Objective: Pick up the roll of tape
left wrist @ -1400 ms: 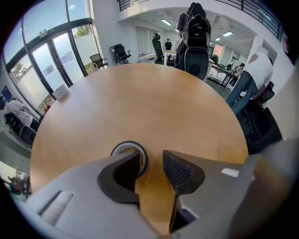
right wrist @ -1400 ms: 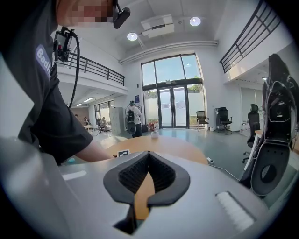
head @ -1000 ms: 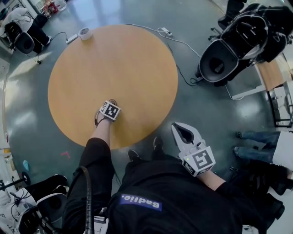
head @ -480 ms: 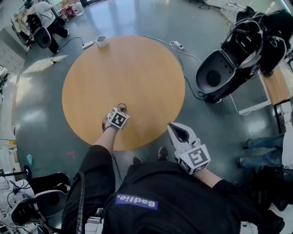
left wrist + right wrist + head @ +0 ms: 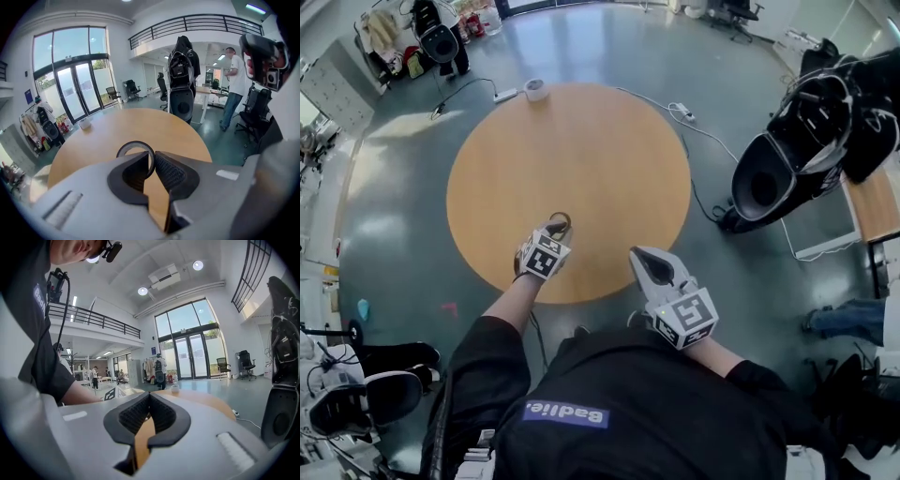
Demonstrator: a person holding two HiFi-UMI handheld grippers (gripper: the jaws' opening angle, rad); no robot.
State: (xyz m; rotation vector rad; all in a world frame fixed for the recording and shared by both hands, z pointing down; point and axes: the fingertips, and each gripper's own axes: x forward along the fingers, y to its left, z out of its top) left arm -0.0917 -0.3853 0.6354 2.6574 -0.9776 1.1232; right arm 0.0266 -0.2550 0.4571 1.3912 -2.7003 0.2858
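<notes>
Here the left gripper [image 5: 152,158] has its jaws clamped on the wall of the roll of tape [image 5: 134,143], upright over the table's [image 5: 581,141] near edge, while the right gripper [image 5: 149,399] is closed and empty.

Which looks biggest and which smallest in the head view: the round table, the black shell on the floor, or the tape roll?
Largest to smallest:
1. round table
2. black shell
3. tape roll, clearly smallest, though it is closest to the camera

The round counter [image 5: 581,141] is surfaced in smooth, matt, light wood. The floor [image 5: 384,234] is finished glossy, with light mirrored in it. The left gripper [image 5: 151,157] is shelled in matt grey plastic, and its fingers [image 5: 169,171] are lined with ribbed black padding. The roll of tape [image 5: 136,143] is edged dark and smooth.
</notes>
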